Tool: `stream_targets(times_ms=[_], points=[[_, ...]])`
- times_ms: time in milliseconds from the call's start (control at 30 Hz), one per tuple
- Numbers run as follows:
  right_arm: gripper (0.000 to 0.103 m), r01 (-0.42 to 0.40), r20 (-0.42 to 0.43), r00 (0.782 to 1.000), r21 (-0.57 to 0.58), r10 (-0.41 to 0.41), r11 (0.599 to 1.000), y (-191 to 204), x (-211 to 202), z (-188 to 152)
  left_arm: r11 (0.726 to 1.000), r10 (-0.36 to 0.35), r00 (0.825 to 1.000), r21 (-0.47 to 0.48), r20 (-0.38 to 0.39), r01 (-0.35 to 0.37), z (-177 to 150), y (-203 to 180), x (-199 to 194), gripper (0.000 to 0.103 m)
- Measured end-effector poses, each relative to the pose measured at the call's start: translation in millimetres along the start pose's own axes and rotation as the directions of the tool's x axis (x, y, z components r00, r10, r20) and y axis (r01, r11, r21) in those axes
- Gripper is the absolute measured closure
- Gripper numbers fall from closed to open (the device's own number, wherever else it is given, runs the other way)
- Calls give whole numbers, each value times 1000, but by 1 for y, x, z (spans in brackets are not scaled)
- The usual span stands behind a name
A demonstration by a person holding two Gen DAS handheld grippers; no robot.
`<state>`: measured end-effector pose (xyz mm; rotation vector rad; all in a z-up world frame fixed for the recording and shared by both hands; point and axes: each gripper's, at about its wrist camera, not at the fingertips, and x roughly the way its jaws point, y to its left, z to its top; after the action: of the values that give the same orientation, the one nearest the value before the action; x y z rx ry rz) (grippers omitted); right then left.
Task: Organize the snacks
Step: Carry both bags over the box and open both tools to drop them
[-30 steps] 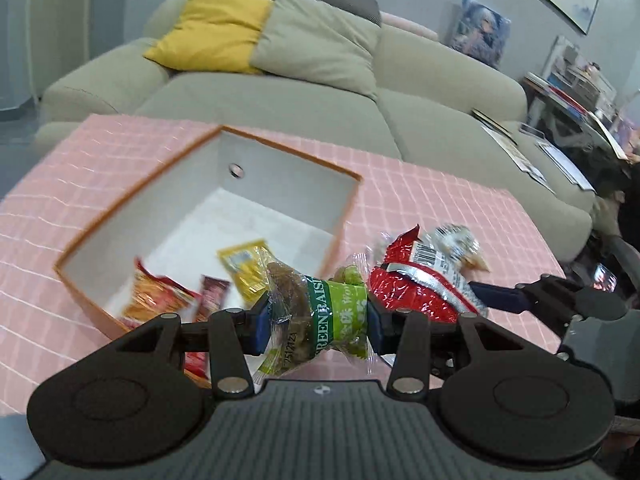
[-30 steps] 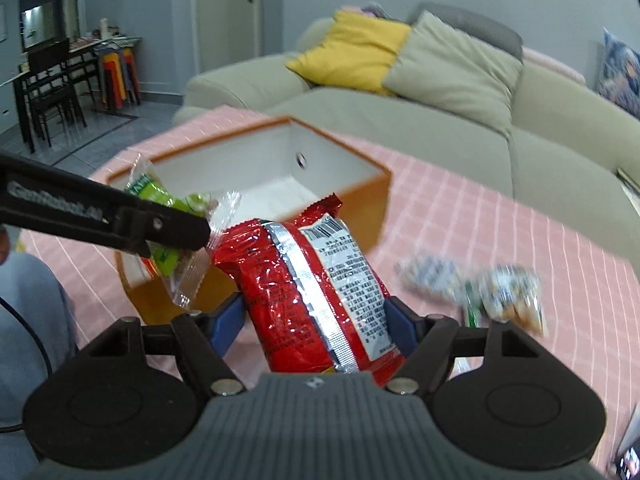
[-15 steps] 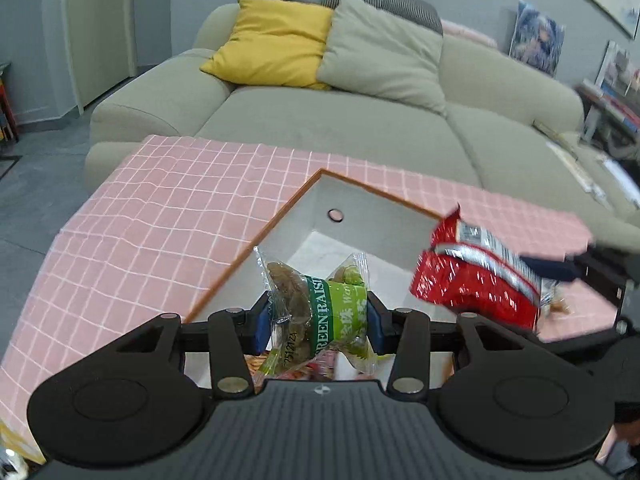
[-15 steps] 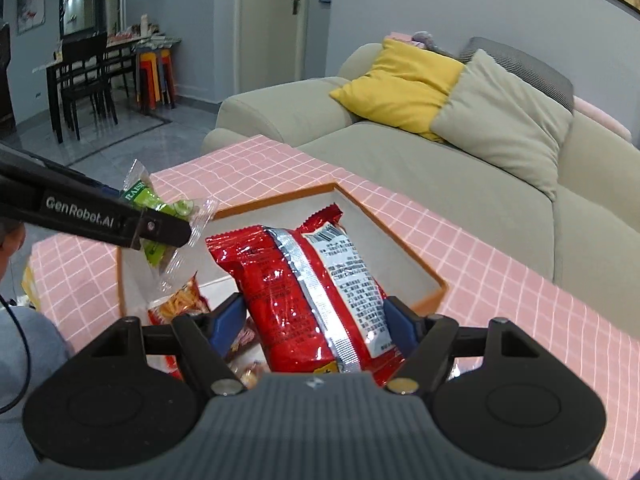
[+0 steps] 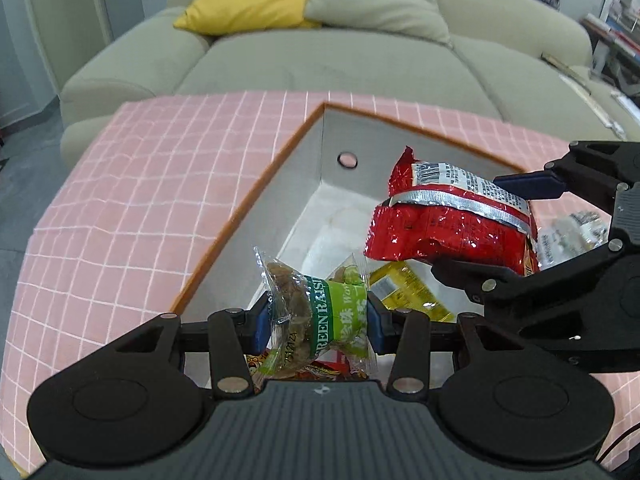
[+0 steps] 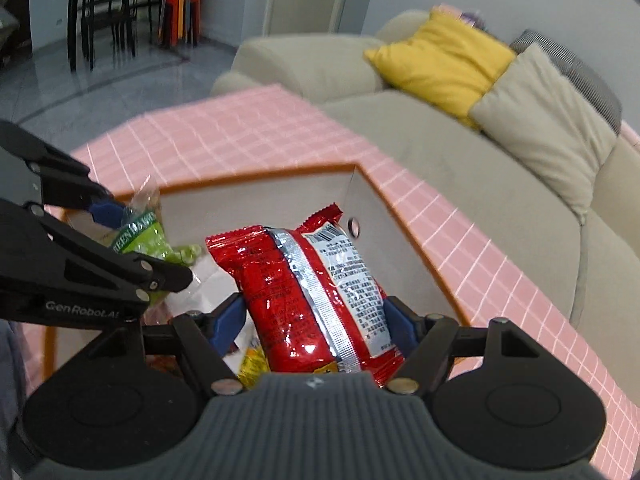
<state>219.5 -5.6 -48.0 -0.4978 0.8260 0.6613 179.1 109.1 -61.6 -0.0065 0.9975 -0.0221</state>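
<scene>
A big soft sofa (image 5: 320, 52) sits behind a table with a pink checked cloth (image 5: 132, 184). On the cloth is an open box (image 5: 276, 200) with orange edges and smooth white walls. It is there to collect the snacks, and some packets already lie on its floor, like a yellow packet (image 5: 408, 288).

The right gripper (image 6: 316, 316) squeezes a puffy red snack bag (image 6: 320, 292), shiny and crinkly, and holds it over the box. I think it will be dropped in.

The left gripper (image 5: 316, 320) pinches a small clear raisin packet (image 5: 320, 312) with a green band, also over the box, near the front. Neither is let go yet.
</scene>
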Motion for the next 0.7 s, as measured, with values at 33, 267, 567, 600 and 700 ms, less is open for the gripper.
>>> stream_targets(times_ms=[33,267,567,600,700], points=[[31,1,-18,1000,-6,-1,1000,0,6,1,1000,5,1000,0,-11,-5,1,0,5,52],[31,-12,-138,990,-37,7,999,8,48,6,998,59,992,15,-111,-58,2,4,31,51],[31,-86,-217,974,-62,71,994,21,76,1,996,81,985,48,-149,-75,-2,4,43,50],[31,-91,-225,972,-63,74,994,21,77,1,996,82,985,50,-149,-75,-2,4,43,50],[30,-101,-226,970,-58,85,993,20,79,1,996,78,986,53,-147,-71,-3,2,43,47]])
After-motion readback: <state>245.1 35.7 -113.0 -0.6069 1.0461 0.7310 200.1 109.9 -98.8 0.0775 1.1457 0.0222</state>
